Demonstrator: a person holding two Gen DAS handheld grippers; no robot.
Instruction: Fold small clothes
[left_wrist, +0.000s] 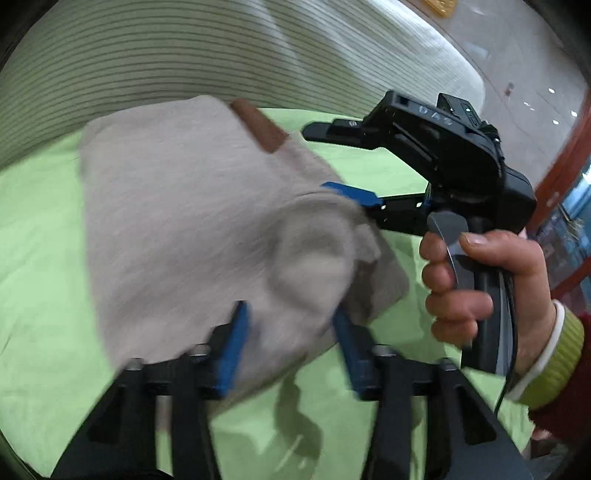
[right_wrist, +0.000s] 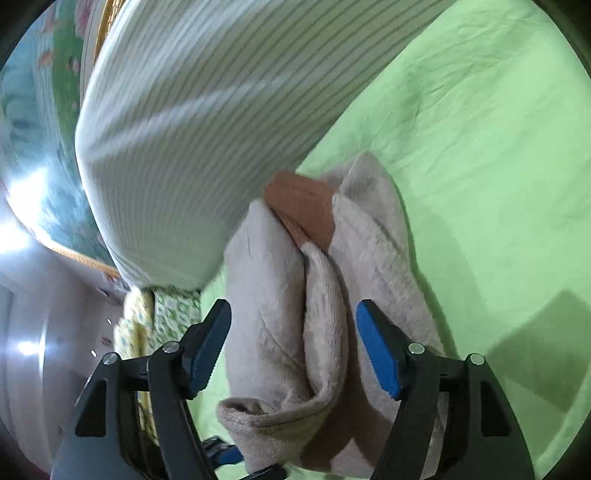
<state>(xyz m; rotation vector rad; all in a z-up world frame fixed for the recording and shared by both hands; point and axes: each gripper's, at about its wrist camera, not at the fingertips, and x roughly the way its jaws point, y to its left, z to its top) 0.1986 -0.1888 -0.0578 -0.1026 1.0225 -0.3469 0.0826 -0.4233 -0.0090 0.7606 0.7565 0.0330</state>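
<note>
A small beige fleece garment (left_wrist: 184, 221) with a brown ribbed trim (left_wrist: 258, 125) lies bunched on the green sheet (left_wrist: 37, 258). My left gripper (left_wrist: 291, 347) is open, its blue pads standing either side of a fold of the cloth. In the same view a hand (left_wrist: 461, 280) holds my right gripper (left_wrist: 325, 158) at the garment's far edge. The right wrist view shows the garment (right_wrist: 280, 295) doubled over, trim (right_wrist: 303, 206) at its far end. There my right gripper (right_wrist: 293, 350) is open, the folded cloth running between its spread fingers with a gap on the left side.
A big striped white-and-green cushion (left_wrist: 147, 55) lies just behind the garment and crowds the right wrist view (right_wrist: 203, 129). Green sheet (right_wrist: 480, 184) stretches off to the right. A patterned yellow-green cloth (right_wrist: 162, 314) hangs at the bed's edge.
</note>
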